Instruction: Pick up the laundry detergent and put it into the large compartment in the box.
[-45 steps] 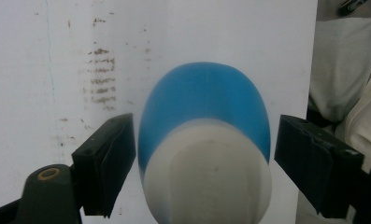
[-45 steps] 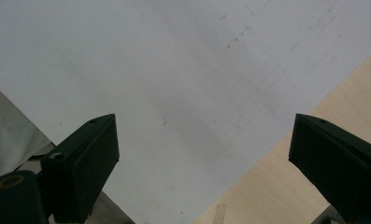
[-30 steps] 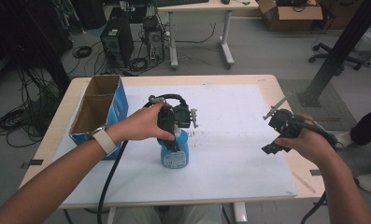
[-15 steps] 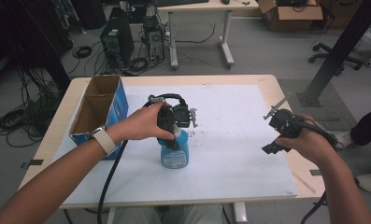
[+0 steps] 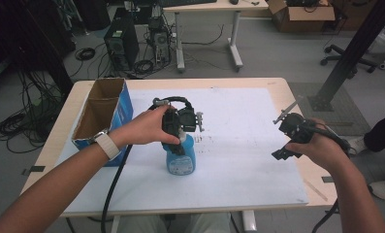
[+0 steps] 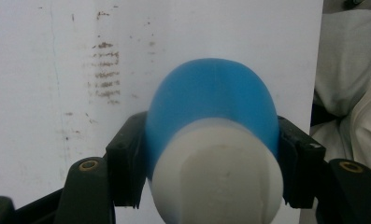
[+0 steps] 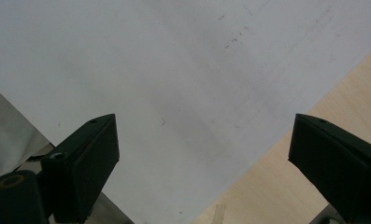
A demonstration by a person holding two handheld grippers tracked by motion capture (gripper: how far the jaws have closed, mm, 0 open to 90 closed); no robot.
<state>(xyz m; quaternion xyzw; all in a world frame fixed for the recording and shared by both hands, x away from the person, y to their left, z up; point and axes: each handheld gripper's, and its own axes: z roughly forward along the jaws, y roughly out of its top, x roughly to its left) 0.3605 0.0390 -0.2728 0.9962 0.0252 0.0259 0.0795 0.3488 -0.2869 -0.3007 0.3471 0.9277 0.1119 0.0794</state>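
A blue bottle (image 5: 182, 161) with a white cap (image 6: 218, 179) stands upright near the middle of the white sheet (image 5: 238, 121). My left gripper (image 5: 177, 141) reaches down over it from above. In the left gripper view the two black jaws press the bottle's (image 6: 211, 105) blue shoulder from either side, so the left gripper (image 6: 206, 161) is shut on it. My right gripper (image 5: 282, 136) hovers at the sheet's right edge, held in a hand. In the right gripper view it (image 7: 202, 158) stands wide open with nothing between its jaws, above the sheet and the wooden table edge (image 7: 286, 186).
An open blue cardboard box (image 5: 103, 114) with two compartments stands at the table's left edge, just behind my left wrist. Smudge marks dot the sheet right of the bottle. A cable trails from the left gripper off the front edge.
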